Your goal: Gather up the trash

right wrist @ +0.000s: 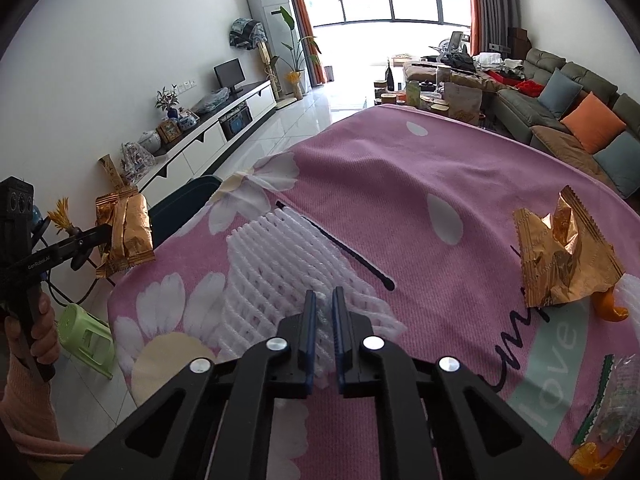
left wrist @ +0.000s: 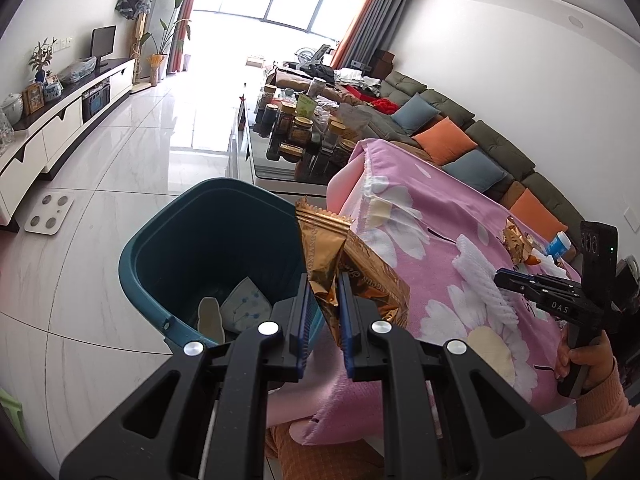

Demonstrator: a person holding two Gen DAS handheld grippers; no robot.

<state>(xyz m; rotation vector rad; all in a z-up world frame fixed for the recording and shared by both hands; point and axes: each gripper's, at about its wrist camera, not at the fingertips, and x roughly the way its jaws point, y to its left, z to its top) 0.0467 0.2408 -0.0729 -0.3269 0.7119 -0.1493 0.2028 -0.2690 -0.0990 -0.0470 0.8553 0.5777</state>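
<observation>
My left gripper is shut on crumpled gold snack wrappers and holds them over the near edge of a dark teal bin on the floor; paper scraps lie inside the bin. In the right wrist view that gripper hangs past the table's left edge with the wrappers. My right gripper is shut on the near edge of a white foam fruit net lying on the pink flowered tablecloth. Another gold wrapper lies at the right.
A black cable tie lies beyond the net. Orange peel and a clear wrapper with a green edge lie at the table's right. A green stool stands on the floor at the left, and a glass table with jars beyond.
</observation>
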